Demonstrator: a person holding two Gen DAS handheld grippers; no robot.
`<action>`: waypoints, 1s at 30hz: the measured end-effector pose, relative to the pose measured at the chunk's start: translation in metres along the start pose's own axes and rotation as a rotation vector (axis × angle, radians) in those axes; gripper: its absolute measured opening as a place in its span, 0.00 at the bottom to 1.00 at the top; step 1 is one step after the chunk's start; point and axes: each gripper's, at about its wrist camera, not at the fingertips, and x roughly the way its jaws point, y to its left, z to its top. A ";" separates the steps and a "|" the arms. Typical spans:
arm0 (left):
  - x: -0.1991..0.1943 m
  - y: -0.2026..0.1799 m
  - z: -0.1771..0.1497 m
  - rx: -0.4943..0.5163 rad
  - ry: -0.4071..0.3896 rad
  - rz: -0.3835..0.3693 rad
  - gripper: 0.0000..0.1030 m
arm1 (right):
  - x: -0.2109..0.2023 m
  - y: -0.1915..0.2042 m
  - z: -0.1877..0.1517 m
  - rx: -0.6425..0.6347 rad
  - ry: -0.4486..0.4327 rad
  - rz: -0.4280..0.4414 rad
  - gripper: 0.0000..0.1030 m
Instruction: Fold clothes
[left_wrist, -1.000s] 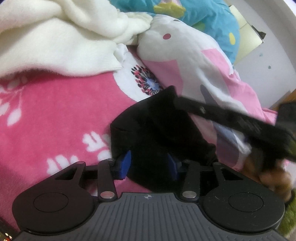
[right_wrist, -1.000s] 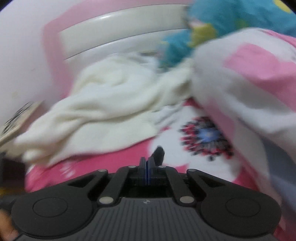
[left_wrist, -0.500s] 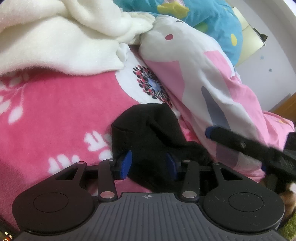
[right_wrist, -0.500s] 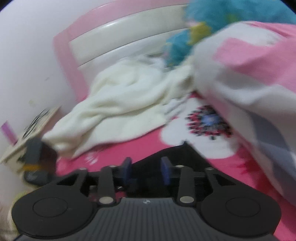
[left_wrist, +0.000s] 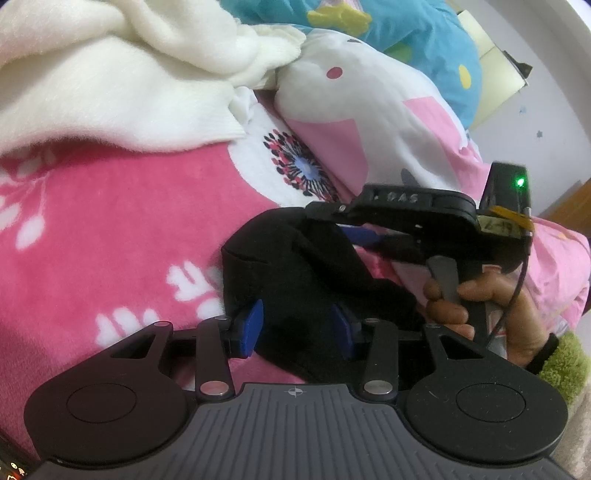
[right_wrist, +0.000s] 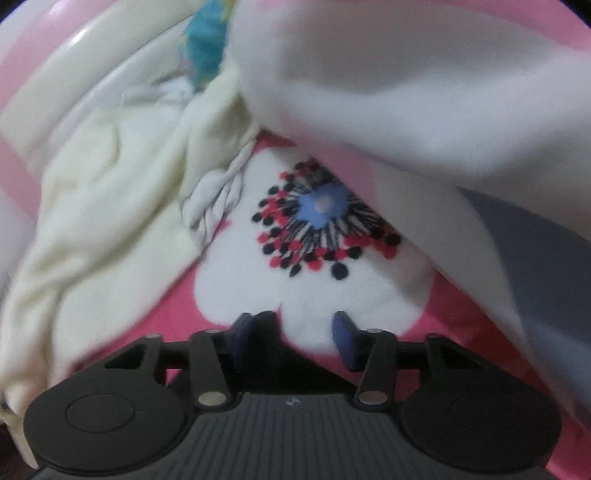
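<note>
Item: small black knit garment (left_wrist: 295, 273), lying bunched on the pink floral fleece blanket (left_wrist: 103, 229). Left gripper (left_wrist: 297, 326) is clamping its near edge. Right gripper (right_wrist: 291, 332), jaws apart, has just been closing beside a black fold. Step: mid-fold. Next, probably: securing the far edge.
</note>
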 end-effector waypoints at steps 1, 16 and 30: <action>0.000 0.000 0.000 -0.001 0.000 0.001 0.41 | -0.003 0.007 -0.001 -0.037 -0.006 0.016 0.03; 0.000 0.000 -0.003 -0.002 -0.004 0.011 0.39 | 0.024 -0.007 -0.009 -0.077 -0.181 -0.055 0.01; -0.051 -0.009 0.000 0.008 -0.089 -0.179 0.48 | -0.261 0.028 -0.102 0.038 -0.454 -0.151 0.24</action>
